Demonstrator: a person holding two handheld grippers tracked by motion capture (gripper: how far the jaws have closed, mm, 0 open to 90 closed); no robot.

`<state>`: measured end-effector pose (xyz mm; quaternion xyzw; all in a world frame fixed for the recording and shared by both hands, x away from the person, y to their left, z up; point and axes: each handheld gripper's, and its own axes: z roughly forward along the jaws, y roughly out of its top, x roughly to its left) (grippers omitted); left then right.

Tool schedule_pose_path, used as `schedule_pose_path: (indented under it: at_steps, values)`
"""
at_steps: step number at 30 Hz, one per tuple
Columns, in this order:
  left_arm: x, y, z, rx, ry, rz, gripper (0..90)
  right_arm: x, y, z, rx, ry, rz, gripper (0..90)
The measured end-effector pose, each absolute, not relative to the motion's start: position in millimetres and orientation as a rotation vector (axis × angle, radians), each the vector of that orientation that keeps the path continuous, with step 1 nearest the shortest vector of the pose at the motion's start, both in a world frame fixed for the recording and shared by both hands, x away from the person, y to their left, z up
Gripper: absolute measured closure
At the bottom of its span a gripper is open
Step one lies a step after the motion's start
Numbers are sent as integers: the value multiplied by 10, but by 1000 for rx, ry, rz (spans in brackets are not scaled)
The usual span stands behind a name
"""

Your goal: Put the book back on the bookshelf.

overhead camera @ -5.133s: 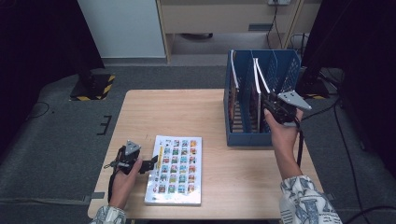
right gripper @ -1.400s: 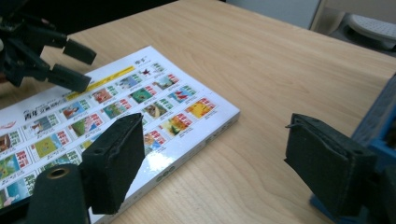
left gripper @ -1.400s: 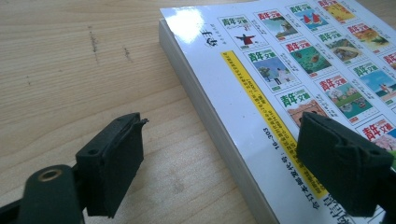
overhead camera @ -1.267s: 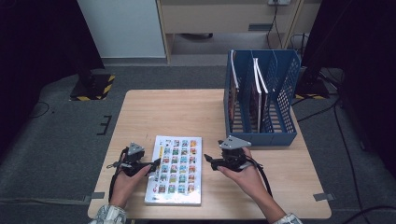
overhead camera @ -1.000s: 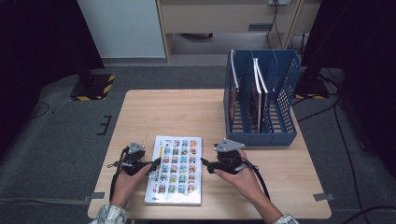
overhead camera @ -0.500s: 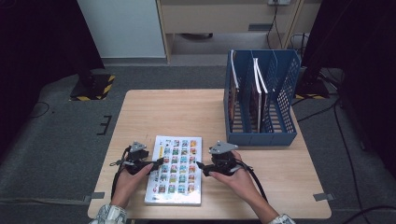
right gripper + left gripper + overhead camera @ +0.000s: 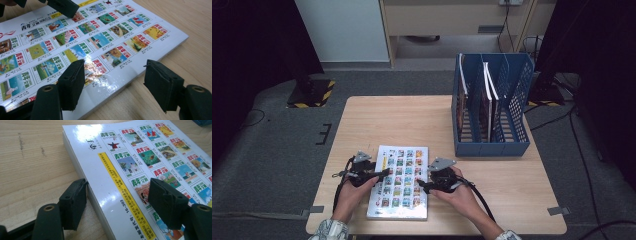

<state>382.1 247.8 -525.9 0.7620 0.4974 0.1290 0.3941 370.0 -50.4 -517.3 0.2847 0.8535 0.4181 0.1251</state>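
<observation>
A thick white book [image 7: 398,182] with a grid of small colour pictures on its cover lies flat near the table's front edge. My left gripper [image 7: 384,174] is at the book's left side. In the left gripper view its jaws [image 7: 117,202] straddle the spine edge of the book [image 7: 140,157], one pad beside the spine on the table, the other just above the cover. My right gripper [image 7: 422,186] is at the right side, and its jaws [image 7: 117,85] straddle the edge of the book [image 7: 75,40]. Both pairs of jaws have just been closing with the book's edge between them, and still stand open.
A blue file rack [image 7: 492,112] holding a few upright books stands at the table's back right. The wooden table [image 7: 402,120] is bare behind the book. The left gripper's jaw [image 7: 62,6] appears at the top of the right gripper view.
My right hand came from the blue rack down to the table, then slid left and lower to the book's right edge. The left hand stayed at the book's left edge.
</observation>
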Motion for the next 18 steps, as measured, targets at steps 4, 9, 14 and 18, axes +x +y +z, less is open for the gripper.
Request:
schedule_pose_path:
  at_steps: [4, 9, 14, 18]
  values:
    - [3833, 2482, -5270, 1916, 1278, 309, 295, 3700, -487, -5202, 824, 2495, 1202, 328]
    - [3835, 2482, -5239, 1925, 1291, 316, 329, 3708, -459, -5240, 862, 2504, 1220, 325]
    - [3818, 2504, -5190, 1905, 1296, 308, 371, 3710, -453, -5245, 850, 2506, 1214, 326]
    - [3803, 2520, -5160, 1882, 1290, 309, 387, 3714, -458, -5249, 851, 2513, 1218, 328]
